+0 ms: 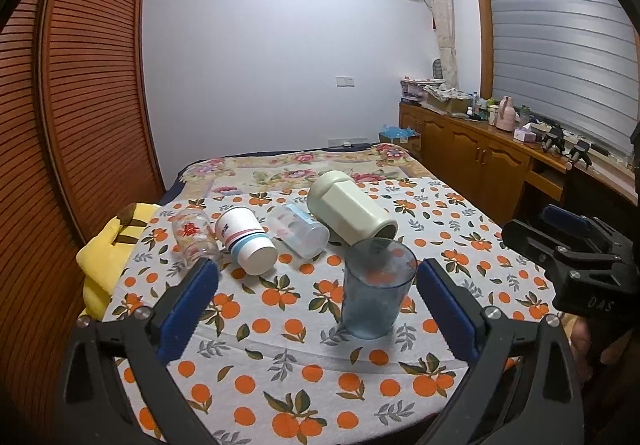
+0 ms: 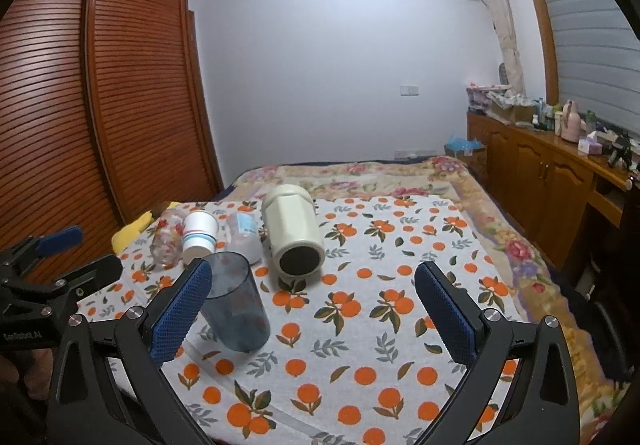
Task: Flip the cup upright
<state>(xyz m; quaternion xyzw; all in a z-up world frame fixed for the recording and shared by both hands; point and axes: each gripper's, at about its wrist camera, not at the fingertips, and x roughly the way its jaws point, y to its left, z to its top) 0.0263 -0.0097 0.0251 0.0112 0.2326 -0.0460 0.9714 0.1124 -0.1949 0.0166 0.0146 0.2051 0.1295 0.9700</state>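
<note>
On the bed, over the orange-print cloth (image 1: 280,345): five cups in all, one standing, four lying.

Blue cup (image 1: 376,289): standing upright, mouth up, long axis vertical; nearest of all, between the left fingers but nearer the right-hand pad, touching neither.

Cream cup (image 2: 292,233): lying on its side just behind the blue cup; long axis running away from the cameras, dark mouth facing near, closed end toward the floral blanket (image 1: 288,169).

Clear plastic cup (image 1: 298,231): on its side, mouth toward the near side, beside the cream cup.

Striped paper cup (image 1: 246,239): on its side, mouth toward the near side, axis slanting back and left.

Printed glass (image 1: 192,237): on its side, leftmost, partly hidden behind the left fingertip.

Left hand-held gripper (image 1: 318,297): jaws spread wide, holding nothing.

Right hand-held gripper (image 2: 314,303): jaws spread wide, empty; blue cup just beside its left pad (image 2: 180,309).

Likely stage: one cup righted, four still to flip.

Risk, toppling: soft bedding under a tall light cup; a brush from either pad while reaching past could knock the blue cup over.

Risk, rolling: round lying cups packed close together; a nudge to one could roll its neighbours.

Risk, slip: cream cup wide and smooth; a shallow pinch could let it twist out mid-flip.
</note>
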